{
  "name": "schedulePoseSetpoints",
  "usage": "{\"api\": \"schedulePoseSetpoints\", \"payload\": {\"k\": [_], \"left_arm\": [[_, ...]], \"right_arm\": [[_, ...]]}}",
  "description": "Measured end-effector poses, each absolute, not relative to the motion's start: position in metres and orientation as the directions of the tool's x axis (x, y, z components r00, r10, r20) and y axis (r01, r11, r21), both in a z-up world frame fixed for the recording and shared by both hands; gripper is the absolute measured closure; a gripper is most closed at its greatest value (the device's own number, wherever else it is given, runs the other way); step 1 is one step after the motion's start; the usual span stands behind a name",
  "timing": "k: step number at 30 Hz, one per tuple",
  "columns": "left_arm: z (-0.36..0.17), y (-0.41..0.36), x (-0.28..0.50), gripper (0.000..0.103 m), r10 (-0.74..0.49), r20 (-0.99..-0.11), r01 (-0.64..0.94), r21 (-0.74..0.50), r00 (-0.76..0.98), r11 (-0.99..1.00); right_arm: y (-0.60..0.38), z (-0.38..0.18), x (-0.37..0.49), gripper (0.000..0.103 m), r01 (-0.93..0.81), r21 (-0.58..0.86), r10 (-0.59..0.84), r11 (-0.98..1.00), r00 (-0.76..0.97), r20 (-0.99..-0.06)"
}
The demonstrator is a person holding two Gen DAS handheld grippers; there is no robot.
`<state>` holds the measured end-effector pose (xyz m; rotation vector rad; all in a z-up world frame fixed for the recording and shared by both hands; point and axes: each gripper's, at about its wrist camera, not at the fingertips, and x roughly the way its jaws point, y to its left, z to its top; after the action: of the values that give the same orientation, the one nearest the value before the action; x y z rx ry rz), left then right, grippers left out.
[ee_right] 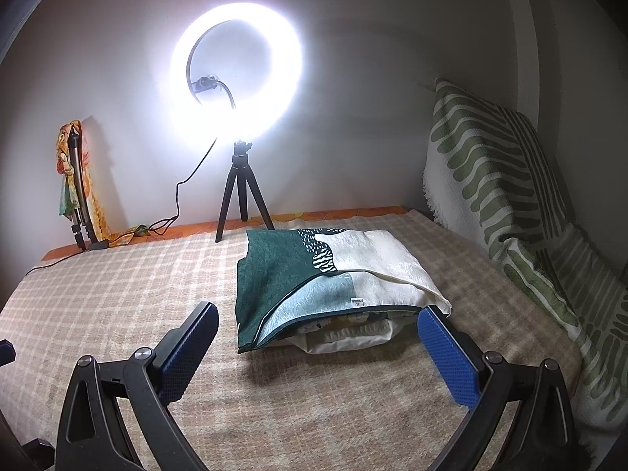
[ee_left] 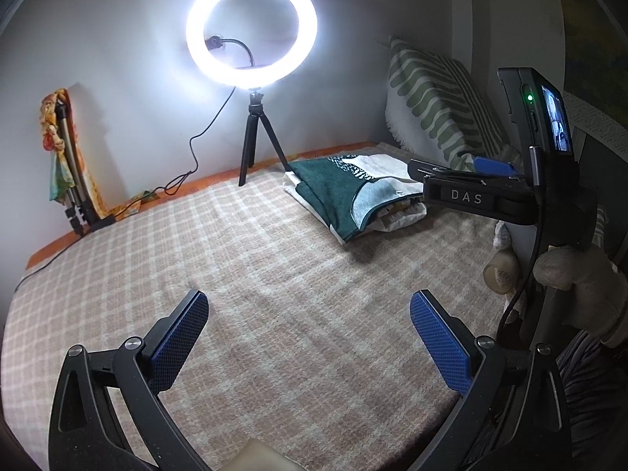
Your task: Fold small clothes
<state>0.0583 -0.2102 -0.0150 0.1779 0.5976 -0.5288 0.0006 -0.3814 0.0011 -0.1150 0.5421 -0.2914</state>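
Note:
A folded garment in dark green, pale blue and white (ee_right: pixel 314 278) lies on top of a small pile of folded white clothes (ee_right: pixel 349 335) on the checked beige blanket (ee_right: pixel 117 274). It also shows in the left wrist view (ee_left: pixel 345 192), far right of centre. My right gripper (ee_right: pixel 318 314) is open and empty, its jaws wide apart just in front of the pile. My left gripper (ee_left: pixel 308 306) is open and empty over bare blanket (ee_left: pixel 235 255), left of the pile. The right gripper's body (ee_left: pixel 471 196) shows from the side in the left wrist view.
A lit ring light on a small black tripod (ee_right: pixel 239 196) stands at the back by the wall, its cable (ee_right: pixel 176 204) running left. A folded tripod wrapped in a colourful scarf (ee_right: pixel 76 184) leans in the left corner. Green-striped pillows (ee_right: pixel 510 204) line the right side.

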Motion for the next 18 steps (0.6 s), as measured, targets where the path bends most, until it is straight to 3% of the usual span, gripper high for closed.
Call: {"api": "schedulePoseSetpoints", "payload": {"k": [18], "left_arm": [[-0.0142,-0.2105,0.0569,0.001,-0.425,-0.579,0.527,0.01,0.696,0.85]], "right_arm": [[-0.3826,0.001,0.0011,0.0,0.244,-0.184,-0.305,0.952,0.814,-0.494]]}}
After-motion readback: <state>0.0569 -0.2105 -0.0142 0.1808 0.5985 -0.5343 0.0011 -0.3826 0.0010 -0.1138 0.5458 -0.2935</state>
